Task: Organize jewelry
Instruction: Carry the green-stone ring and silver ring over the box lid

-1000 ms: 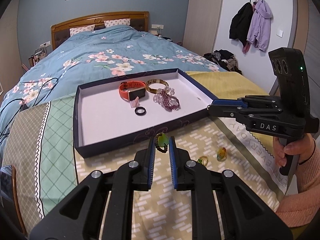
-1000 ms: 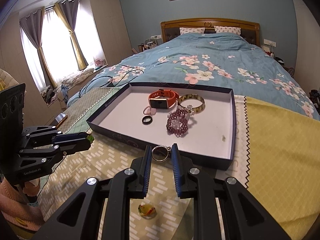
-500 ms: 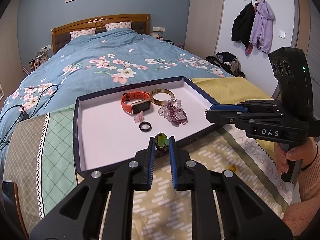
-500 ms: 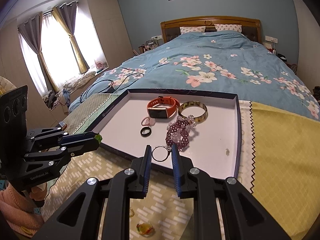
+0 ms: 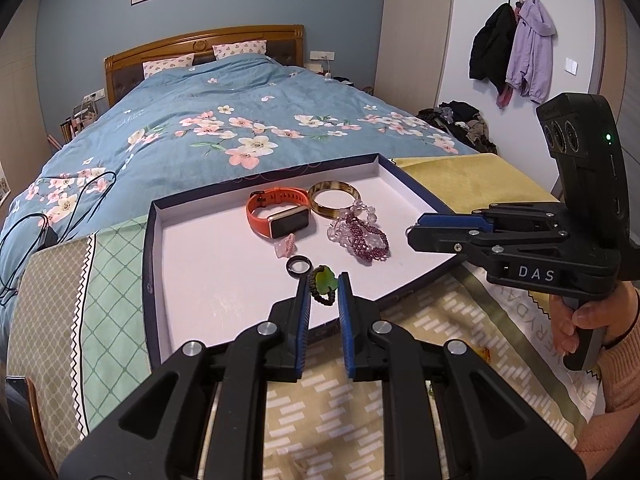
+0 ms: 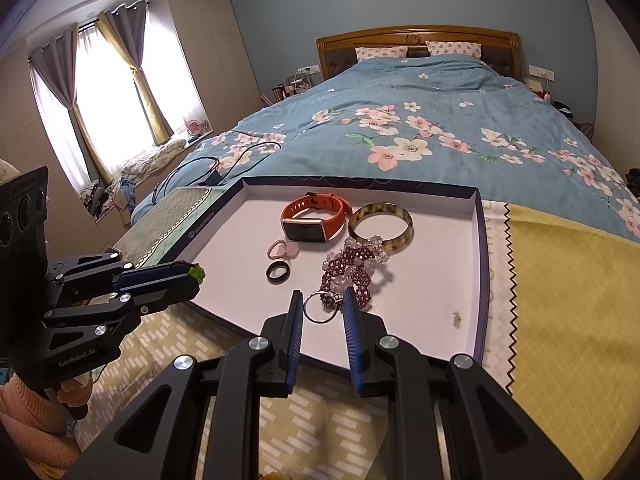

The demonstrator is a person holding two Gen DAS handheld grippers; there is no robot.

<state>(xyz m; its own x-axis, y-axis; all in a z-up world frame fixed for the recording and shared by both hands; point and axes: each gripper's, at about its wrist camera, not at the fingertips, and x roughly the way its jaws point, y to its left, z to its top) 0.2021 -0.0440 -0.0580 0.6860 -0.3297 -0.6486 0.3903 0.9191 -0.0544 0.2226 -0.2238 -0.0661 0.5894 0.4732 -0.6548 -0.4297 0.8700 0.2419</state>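
A dark blue tray with a white floor lies on the patterned cloth at the foot of the bed; it also shows in the right wrist view. In it lie an orange watch, a tortoiseshell bangle, a purple bead bracelet, a pink ring and a black ring. My left gripper is shut on a green-stone bead bracelet above the tray's near part. My right gripper is shut on a silver ring above the tray, just before the purple beads.
A small amber piece lies on the cloth near the right hand. A yellow cloth covers the right side. The flowered blue duvet lies beyond the tray. A black cable lies at the left. Coats hang on the wall.
Both grippers have moved forward from above the cloth to above the tray, each carrying its piece. The jaws have stayed shut.
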